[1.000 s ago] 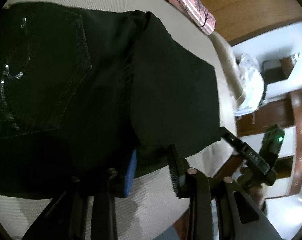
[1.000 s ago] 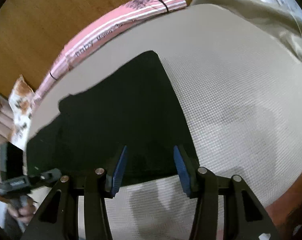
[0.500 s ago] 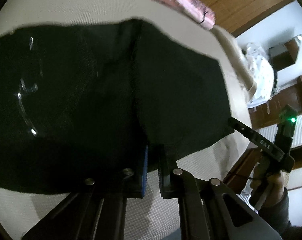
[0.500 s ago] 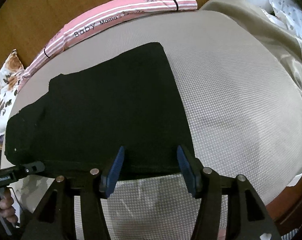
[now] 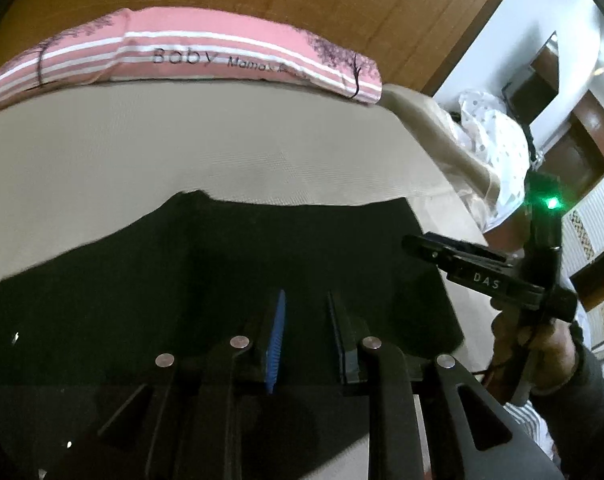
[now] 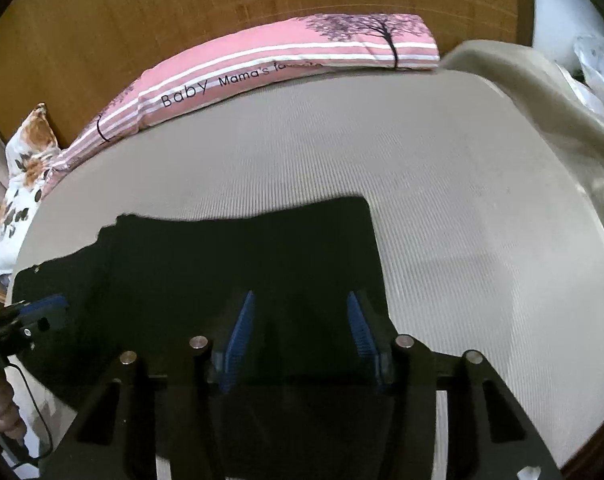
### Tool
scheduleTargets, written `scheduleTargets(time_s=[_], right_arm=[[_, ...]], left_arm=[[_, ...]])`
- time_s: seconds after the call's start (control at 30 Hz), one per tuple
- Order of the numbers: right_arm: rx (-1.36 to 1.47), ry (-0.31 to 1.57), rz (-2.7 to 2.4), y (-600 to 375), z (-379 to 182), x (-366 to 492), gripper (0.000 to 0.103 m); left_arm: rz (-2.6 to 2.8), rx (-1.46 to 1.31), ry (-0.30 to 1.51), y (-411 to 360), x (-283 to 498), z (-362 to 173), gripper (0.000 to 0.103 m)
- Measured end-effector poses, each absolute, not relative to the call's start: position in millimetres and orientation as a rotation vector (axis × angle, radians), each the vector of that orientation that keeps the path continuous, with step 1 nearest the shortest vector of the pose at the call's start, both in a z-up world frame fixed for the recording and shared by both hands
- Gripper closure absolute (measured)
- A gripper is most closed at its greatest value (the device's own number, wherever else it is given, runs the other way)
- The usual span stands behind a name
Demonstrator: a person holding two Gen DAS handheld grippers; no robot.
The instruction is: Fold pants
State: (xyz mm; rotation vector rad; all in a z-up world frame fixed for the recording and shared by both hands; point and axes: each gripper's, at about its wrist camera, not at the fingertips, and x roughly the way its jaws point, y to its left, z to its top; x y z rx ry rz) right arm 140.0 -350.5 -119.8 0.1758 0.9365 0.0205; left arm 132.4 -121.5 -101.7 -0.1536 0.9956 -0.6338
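Evidently soft and limp, the black pants point(image 6: 238, 280) lie flat on the beige mattress point(image 6: 462, 220), near its front edge; hems or waistband corners look the safest holds. Left gripper point(image 5: 304, 316), jaws just reopened, and right gripper point(image 6: 300, 320) hover parted, holding nothing.

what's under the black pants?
The black pants lie on the beige textured mattress, which shows bare around them. Whatever sits directly beneath the fabric is covered, and their near edge is hidden behind the tongs.

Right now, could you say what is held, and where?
Cannot be told: left gripper just opened, right gripper just closed further; black pants between either's pads unclear.
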Motion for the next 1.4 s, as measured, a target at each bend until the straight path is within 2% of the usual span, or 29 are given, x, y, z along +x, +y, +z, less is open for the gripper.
scheduleTargets(time_s=[0.3, 0.53, 0.63, 0.9, 1.1, 1.3, 1.4], right_arm=[[0.044, 0.946, -0.019, -349, -135, 188, 0.061], [0.038, 0.950, -0.020, -348, -139, 194, 0.059], [0.042, 0.950, -0.004, -345, -137, 180, 0.059], [0.044, 1.003, 0.029, -325, -160, 104, 0.058], [0.073, 1.013, 0.039, -307, -161, 62, 0.052], [0.095, 1.017, 0.054, -285, -157, 47, 0.051], [0.146, 1.026, 0.123, -275, -151, 45, 0.046]], left_arm=[[-0.572, -0.188, 1.097, -122, 171, -144, 0.081], [-0.571, -0.092, 1.079, -125, 151, -138, 0.078], [-0.590, -0.073, 1.075, -122, 128, -135, 0.070], [-0.585, -0.107, 1.053, -91, 74, -141, 0.070], [-0.562, -0.142, 1.067, -70, 52, -142, 0.068], [-0.534, -0.323, 1.058, -18, 32, -125, 0.067], [-0.525, -0.456, 1.000, 26, 15, -109, 0.063]])
